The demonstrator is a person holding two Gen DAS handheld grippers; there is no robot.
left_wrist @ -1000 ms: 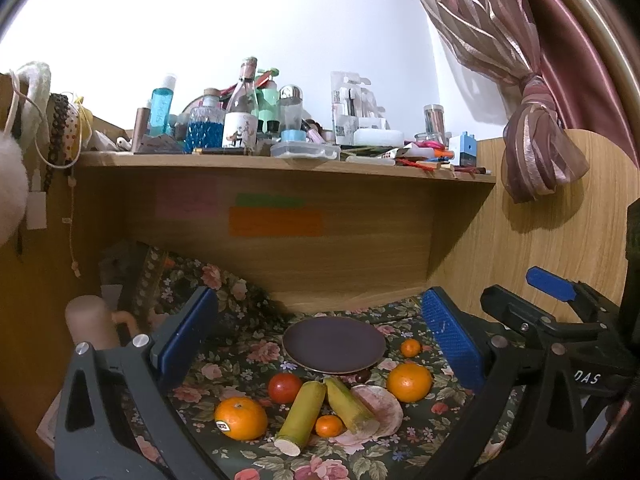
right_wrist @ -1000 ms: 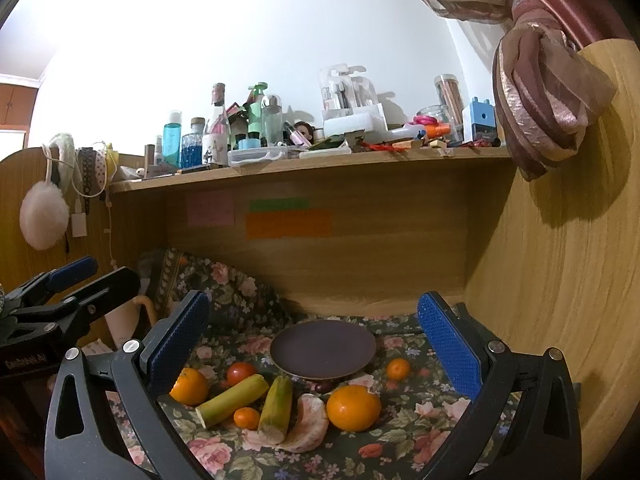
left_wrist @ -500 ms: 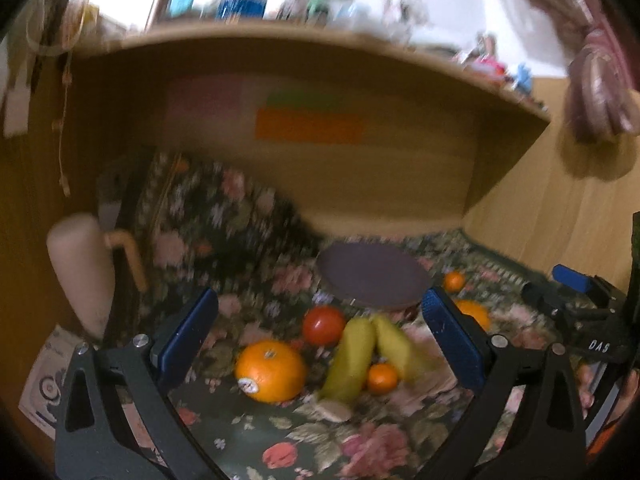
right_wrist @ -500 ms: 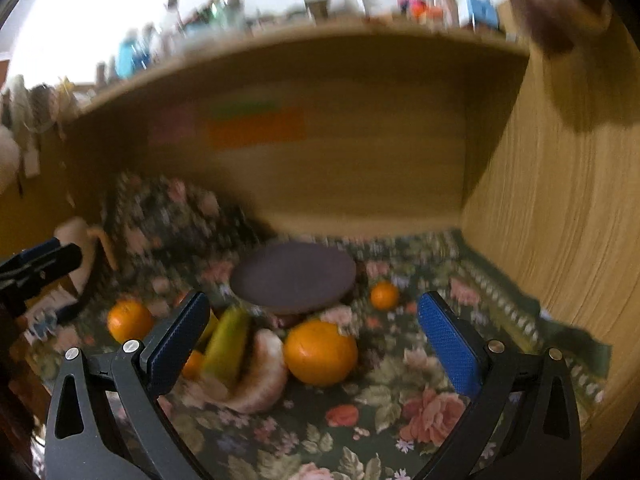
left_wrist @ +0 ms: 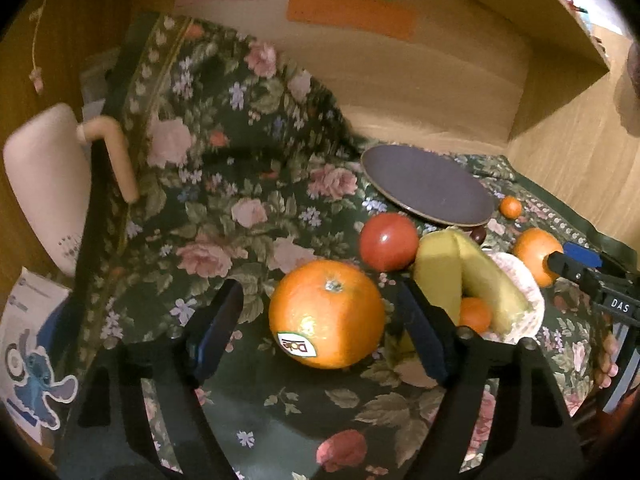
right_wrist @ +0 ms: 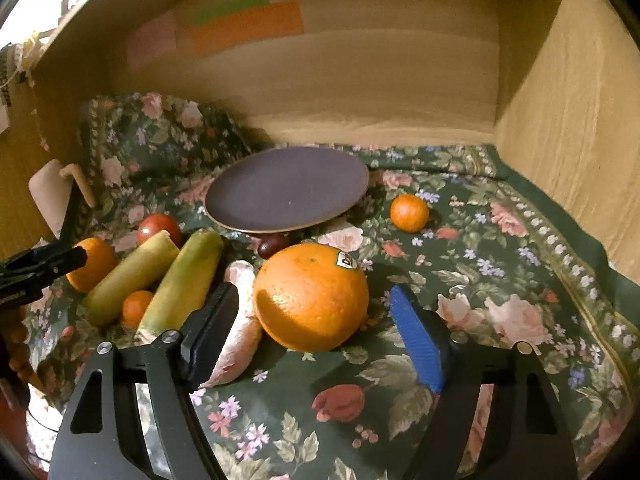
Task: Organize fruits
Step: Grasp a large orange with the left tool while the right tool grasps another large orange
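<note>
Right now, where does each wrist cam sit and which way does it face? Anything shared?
Left wrist: on the left tool, angled down at a stickered orange between its closing fingers, untouched; right tool at the right edge.
Right wrist: on the right tool, angled down at another orange, fingers closing, untouched; left tool at the left edge.
Shared: dark plate, tomato, floral cloth.
</note>
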